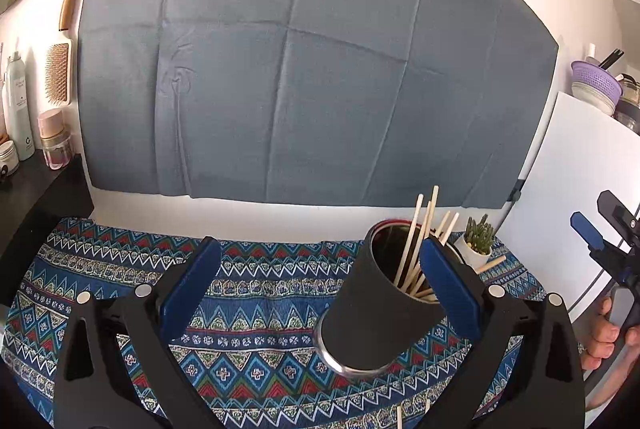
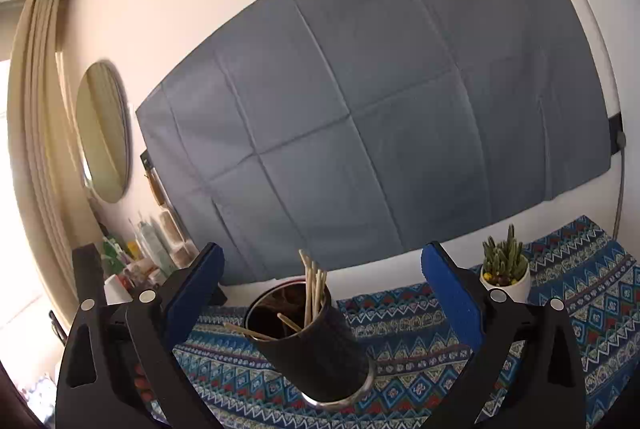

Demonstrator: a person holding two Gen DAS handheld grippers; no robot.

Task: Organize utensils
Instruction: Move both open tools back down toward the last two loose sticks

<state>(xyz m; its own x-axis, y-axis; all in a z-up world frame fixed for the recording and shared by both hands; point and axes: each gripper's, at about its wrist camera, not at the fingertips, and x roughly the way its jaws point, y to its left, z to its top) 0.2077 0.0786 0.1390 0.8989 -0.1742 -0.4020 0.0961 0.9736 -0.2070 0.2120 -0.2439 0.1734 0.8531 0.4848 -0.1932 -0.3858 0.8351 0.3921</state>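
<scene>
A black cup (image 1: pixel 376 313) with a steel base stands on the patterned blue tablecloth (image 1: pixel 256 313) and holds several wooden chopsticks (image 1: pixel 418 241). My left gripper (image 1: pixel 322 283) is open; the cup is just inside its right finger (image 1: pixel 448 281), near the rim. One loose chopstick (image 1: pixel 490 264) lies on the cloth by the cactus pot, and two more tips (image 1: pixel 400 417) show at the bottom edge. In the right wrist view the cup (image 2: pixel 320 353) and its chopsticks (image 2: pixel 314 289) sit centred between the fingers of my open right gripper (image 2: pixel 324 295), with nothing held. The right gripper (image 1: pixel 600 241) is also seen at the far right, held by a hand (image 1: pixel 604 333).
A small cactus in a white pot (image 1: pixel 478 243) (image 2: pixel 506 269) stands behind the cup. A white board (image 1: pixel 580 189) rises at the right. A dark shelf with bottles and jars (image 1: pixel 18 109) and a hairbrush (image 1: pixel 60 69) are on the left. A grey cloth (image 1: pixel 300 69) covers the wall, with a round mirror (image 2: pixel 104 133) beside it.
</scene>
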